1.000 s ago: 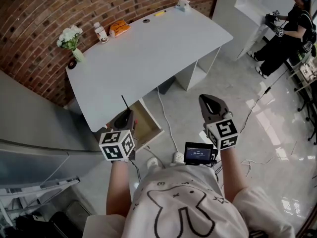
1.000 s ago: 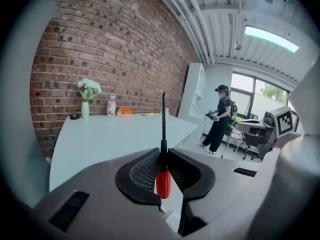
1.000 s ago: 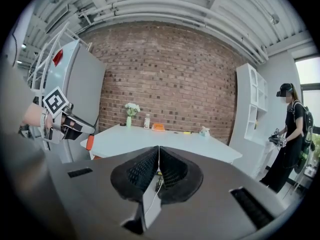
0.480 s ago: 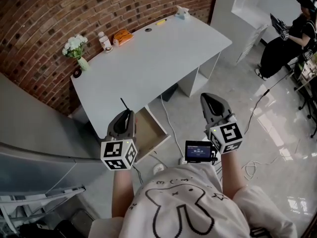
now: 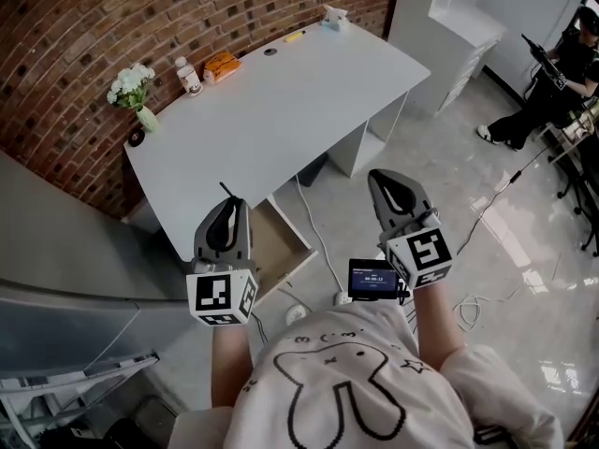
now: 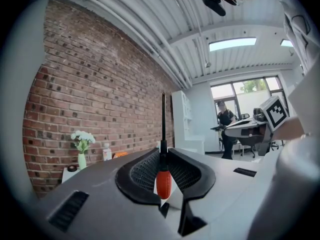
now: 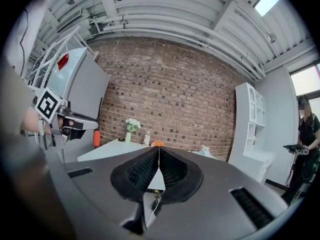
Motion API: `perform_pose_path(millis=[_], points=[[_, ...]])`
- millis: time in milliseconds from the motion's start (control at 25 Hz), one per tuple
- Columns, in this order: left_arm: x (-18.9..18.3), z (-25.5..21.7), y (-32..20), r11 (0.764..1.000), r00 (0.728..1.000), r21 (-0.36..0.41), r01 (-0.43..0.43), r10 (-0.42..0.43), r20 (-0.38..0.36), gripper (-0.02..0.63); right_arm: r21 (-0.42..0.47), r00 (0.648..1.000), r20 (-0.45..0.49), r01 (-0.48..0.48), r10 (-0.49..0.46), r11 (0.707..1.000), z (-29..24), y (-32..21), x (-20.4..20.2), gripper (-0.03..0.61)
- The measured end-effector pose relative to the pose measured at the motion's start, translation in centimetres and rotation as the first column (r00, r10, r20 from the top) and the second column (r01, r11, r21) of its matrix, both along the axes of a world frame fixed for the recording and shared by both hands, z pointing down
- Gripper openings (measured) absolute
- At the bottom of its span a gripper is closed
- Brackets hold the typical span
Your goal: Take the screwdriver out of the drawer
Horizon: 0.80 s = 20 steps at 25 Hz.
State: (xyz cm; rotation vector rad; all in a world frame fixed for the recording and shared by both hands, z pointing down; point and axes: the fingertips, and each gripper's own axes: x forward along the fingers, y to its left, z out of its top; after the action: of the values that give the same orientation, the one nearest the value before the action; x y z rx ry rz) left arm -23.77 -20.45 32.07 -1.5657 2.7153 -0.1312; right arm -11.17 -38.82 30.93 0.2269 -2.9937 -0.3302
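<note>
The screwdriver has a red handle [image 6: 163,182] and a thin dark shaft [image 6: 163,119]. My left gripper [image 6: 163,151] is shut on it, and the shaft points up past the jaw tips. In the head view the left gripper [image 5: 230,206] hangs over the front edge of the white desk [image 5: 281,101]. The shaft tip [image 5: 225,191] pokes out ahead of it. The wooden drawer [image 5: 284,243] stands pulled out just to its right, below the desktop. My right gripper [image 5: 383,179] is shut with nothing in it, over the floor right of the drawer. Its pads [image 7: 159,150] meet in a line.
At the desk's back edge by the brick wall stand a vase of white flowers [image 5: 133,84], a small bottle [image 5: 188,76] and an orange packet [image 5: 223,62]. A grey cabinet [image 5: 65,251] is on the left, a white shelf unit [image 5: 459,12] at the back right. Cables lie on the floor, and a person [image 5: 562,82] stands far right.
Both grippers have risen a little. The left one still holds the screwdriver, now higher against the desk edge. The right gripper stays shut and empty.
</note>
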Motion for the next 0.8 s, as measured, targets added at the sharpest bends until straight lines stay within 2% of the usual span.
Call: perform_pose_path(millis=[480,800], points=[[-0.4,-0.3,-0.3,1.0,1.0,0.02,-0.008,0.008,0.019,0.061,0.048,0.998,0.06,0.011,-0.014,0.999,-0.7,0.7,0.0,0.02],[-0.7,-1.4,-0.7,0.999,0.998,0.031,-0.013,0.012,0.057,0.061,0.064,0.998,0.056,0.01,-0.014,0.998,-1.1,0.3,-0.2,0.02]])
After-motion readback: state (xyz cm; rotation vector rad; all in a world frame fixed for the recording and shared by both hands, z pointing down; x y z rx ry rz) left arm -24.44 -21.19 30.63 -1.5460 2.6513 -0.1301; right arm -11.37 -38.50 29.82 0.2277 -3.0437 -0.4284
